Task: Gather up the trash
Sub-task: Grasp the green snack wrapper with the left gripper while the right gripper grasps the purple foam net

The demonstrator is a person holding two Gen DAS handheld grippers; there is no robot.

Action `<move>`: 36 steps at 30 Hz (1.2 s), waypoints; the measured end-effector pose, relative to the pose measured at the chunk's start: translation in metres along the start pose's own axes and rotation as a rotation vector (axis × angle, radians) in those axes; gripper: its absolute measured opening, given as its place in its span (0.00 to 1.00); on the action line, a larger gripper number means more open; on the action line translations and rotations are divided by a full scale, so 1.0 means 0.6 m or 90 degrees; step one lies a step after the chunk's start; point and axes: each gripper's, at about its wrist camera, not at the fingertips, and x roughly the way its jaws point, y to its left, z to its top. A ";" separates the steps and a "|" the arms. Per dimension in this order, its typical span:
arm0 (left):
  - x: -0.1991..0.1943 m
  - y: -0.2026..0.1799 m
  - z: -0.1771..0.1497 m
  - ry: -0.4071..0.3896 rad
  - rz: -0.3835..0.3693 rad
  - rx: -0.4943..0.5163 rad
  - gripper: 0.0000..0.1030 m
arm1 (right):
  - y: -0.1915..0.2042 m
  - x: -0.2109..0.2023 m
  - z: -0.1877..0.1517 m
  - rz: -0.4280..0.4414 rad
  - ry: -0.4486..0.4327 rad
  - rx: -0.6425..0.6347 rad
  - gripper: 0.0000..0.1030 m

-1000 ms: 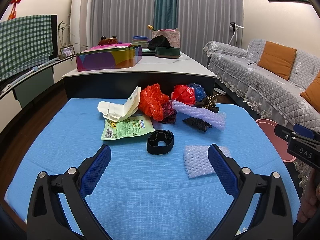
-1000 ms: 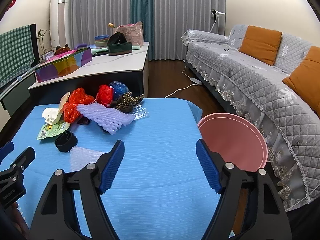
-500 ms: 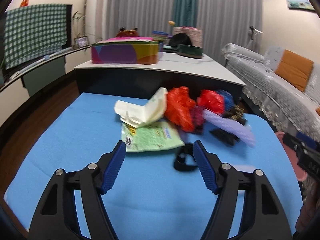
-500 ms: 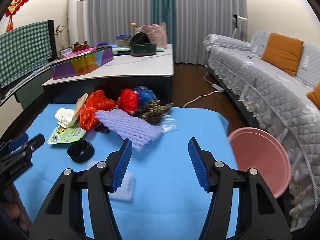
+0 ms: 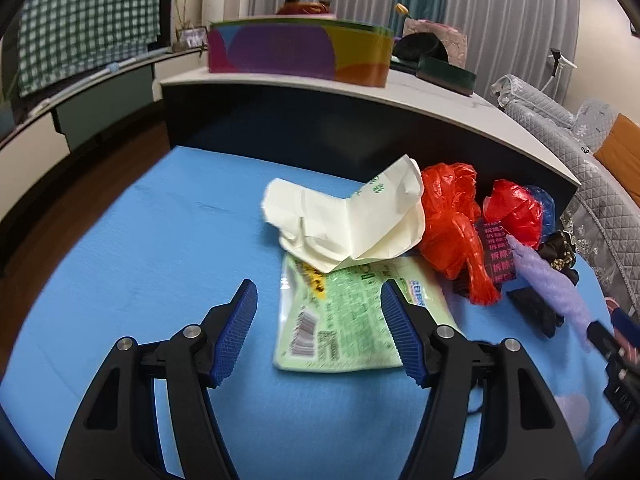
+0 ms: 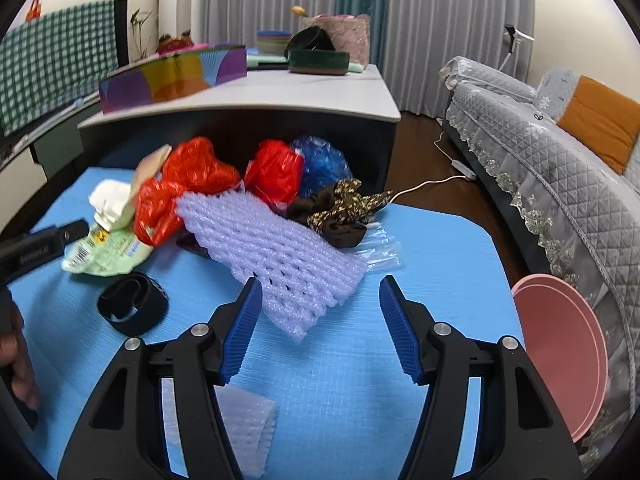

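A heap of trash lies on the blue mat (image 5: 140, 240). My left gripper (image 5: 318, 292) hovers over a green wrapper (image 5: 344, 328), its jaws closing, the pads clear of the wrapper. Behind it sit a crumpled cream paper box (image 5: 348, 220) and red plastic bags (image 5: 452, 216). My right gripper (image 6: 320, 284) has its jaws opening, and the near end of a purple foam net (image 6: 272, 248) lies just ahead of the tips, untouched. A black band (image 6: 132, 308), a brown patterned cloth (image 6: 340, 208), a blue bag (image 6: 320, 160) and a small foam piece (image 6: 248, 428) lie around it.
A pink basin (image 6: 560, 352) stands on the floor right of the mat, beside a grey sofa (image 6: 560, 168). A dark low table (image 5: 360, 120) with a colourful box (image 5: 300, 52) rises right behind the heap. A hand (image 6: 16, 364) shows at the left edge.
Both grippers have moved forward and down toward the heap. The left one swung left from the black band to the green wrapper and its jaws narrowed. The right one now faces the purple net.
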 end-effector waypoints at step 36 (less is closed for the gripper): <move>-0.130 -0.017 -0.004 -0.024 -0.027 0.048 0.02 | -0.012 -0.163 -0.008 0.058 -0.057 -0.010 0.05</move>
